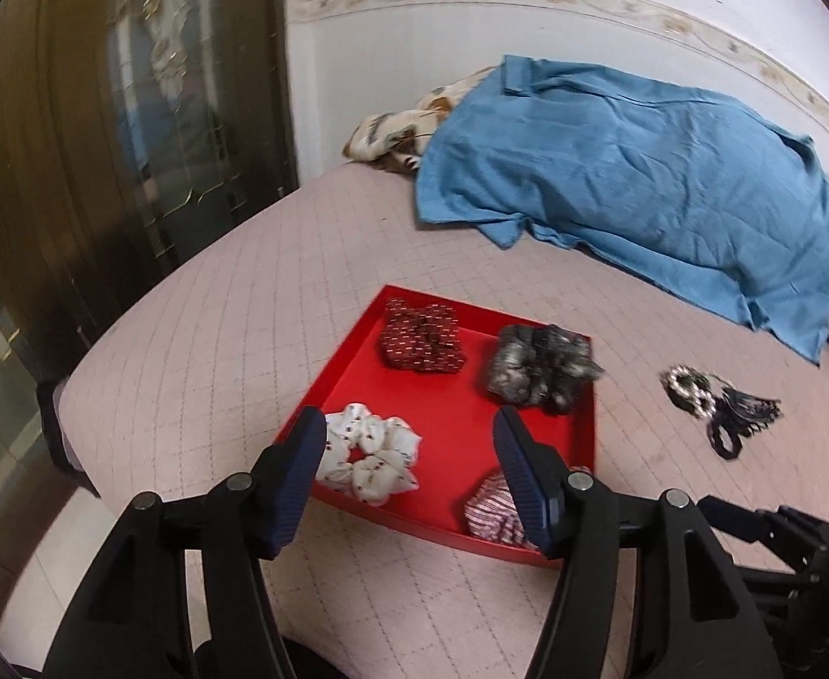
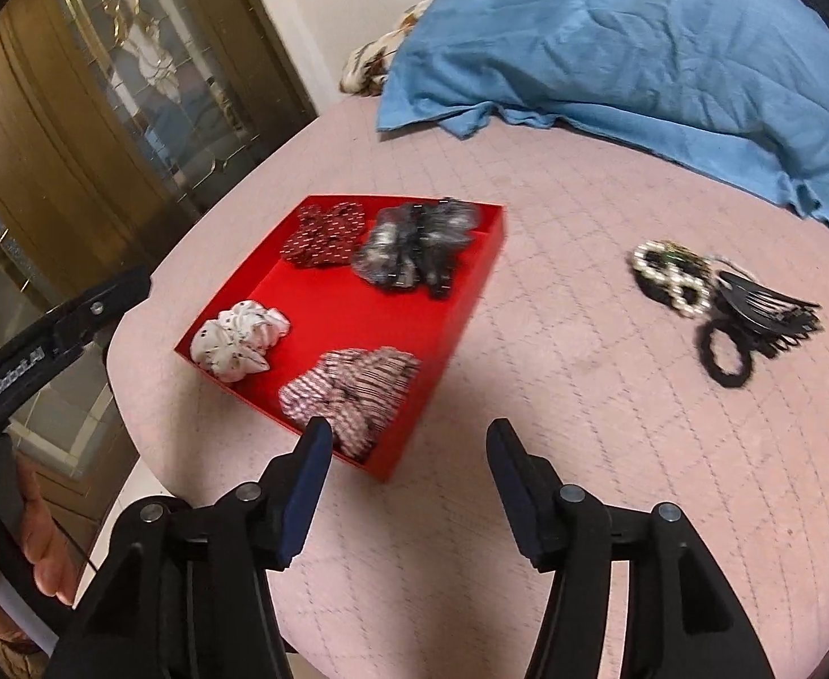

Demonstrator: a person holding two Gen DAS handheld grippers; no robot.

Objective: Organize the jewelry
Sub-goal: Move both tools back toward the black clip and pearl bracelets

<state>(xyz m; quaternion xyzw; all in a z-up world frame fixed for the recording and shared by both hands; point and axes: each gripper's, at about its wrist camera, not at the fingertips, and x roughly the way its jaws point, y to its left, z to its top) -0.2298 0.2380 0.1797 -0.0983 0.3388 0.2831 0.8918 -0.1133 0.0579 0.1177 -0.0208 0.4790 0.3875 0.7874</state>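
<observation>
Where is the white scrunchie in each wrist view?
Left wrist: white scrunchie in the red tray's near-left corner, just beyond the left gripper's left finger.
Right wrist: white scrunchie at the tray's left edge, left of centre.
Shared landmark: striped scrunchie beside it.

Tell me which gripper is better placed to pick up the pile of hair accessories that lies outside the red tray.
Probably the right gripper. It is open, over bare bedcover, and the pile of hair accessories lies ahead on its right. The left gripper, also open, hovers over the red tray, farther from the pile.
</observation>
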